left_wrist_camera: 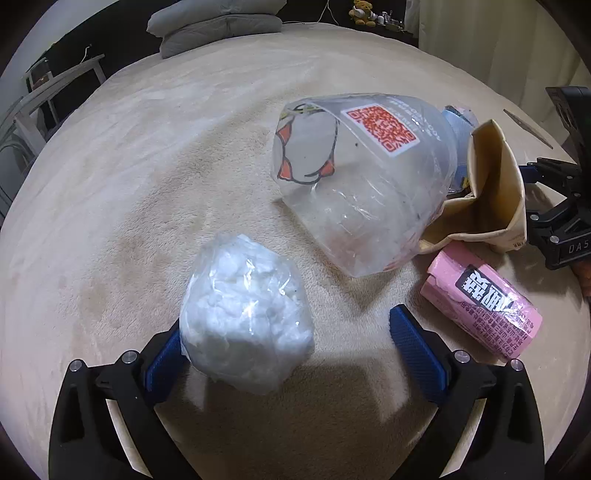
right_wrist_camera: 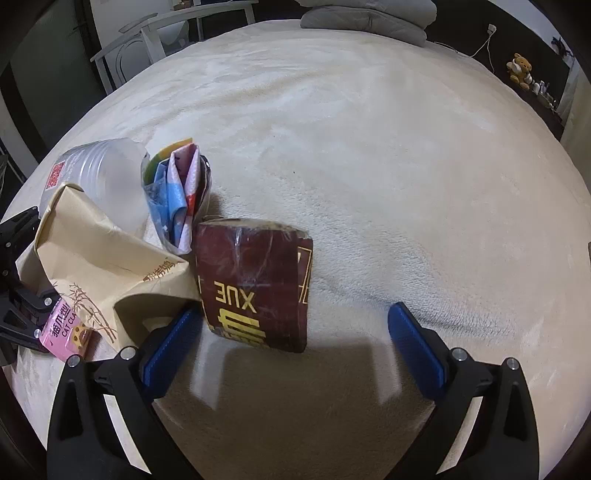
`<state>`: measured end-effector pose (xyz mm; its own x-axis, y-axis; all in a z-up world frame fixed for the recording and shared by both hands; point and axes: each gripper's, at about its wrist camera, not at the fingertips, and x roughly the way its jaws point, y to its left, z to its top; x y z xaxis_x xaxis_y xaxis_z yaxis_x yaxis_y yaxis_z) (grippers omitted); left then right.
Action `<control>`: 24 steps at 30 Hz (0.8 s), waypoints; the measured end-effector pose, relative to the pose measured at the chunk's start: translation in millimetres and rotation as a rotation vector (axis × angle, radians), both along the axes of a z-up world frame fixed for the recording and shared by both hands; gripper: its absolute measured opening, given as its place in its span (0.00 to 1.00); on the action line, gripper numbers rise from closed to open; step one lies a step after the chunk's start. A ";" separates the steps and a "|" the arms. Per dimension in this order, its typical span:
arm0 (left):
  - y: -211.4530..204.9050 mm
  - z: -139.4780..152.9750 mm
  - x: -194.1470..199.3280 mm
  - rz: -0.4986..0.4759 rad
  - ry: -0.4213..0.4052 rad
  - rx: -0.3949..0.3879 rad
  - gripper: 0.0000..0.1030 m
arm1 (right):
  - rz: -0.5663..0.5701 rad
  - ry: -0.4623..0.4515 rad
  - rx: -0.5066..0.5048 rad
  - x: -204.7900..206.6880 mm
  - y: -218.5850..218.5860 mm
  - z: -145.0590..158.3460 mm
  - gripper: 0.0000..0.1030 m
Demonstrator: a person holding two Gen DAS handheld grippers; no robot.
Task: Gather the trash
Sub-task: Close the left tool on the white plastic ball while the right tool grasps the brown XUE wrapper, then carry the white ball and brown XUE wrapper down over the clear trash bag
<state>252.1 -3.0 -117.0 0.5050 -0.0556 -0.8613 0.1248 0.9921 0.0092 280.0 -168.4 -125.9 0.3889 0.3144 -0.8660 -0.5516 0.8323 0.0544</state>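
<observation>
Trash lies on a beige blanket. My left gripper is open around a clear bag of white wadding; the bag leans on the left pad and stands apart from the right one. Beyond it lie a clear plastic bottle with a red code label, a brown paper bag and a pink pack. My right gripper is open, with a dark red packet lying by its left finger. The paper bag, the bottle and colourful folded wrappers sit to the left.
Grey pillows lie at the blanket's far end, with a teddy bear on a shelf behind. A pale chair frame stands off the left edge. The blanket stretches wide to the right of the red packet.
</observation>
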 end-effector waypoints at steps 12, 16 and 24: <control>12.8 19.6 -9.6 0.092 -0.076 -0.039 0.58 | -0.002 -0.055 0.053 -10.0 -15.7 21.3 0.49; 20.5 28.5 -13.9 0.101 -0.094 -0.070 0.50 | -0.004 -0.067 0.052 -19.2 -22.6 26.1 0.49; 8.8 43.5 -41.1 0.075 -0.122 -0.070 0.50 | -0.005 -0.089 0.092 -45.7 -34.9 46.7 0.49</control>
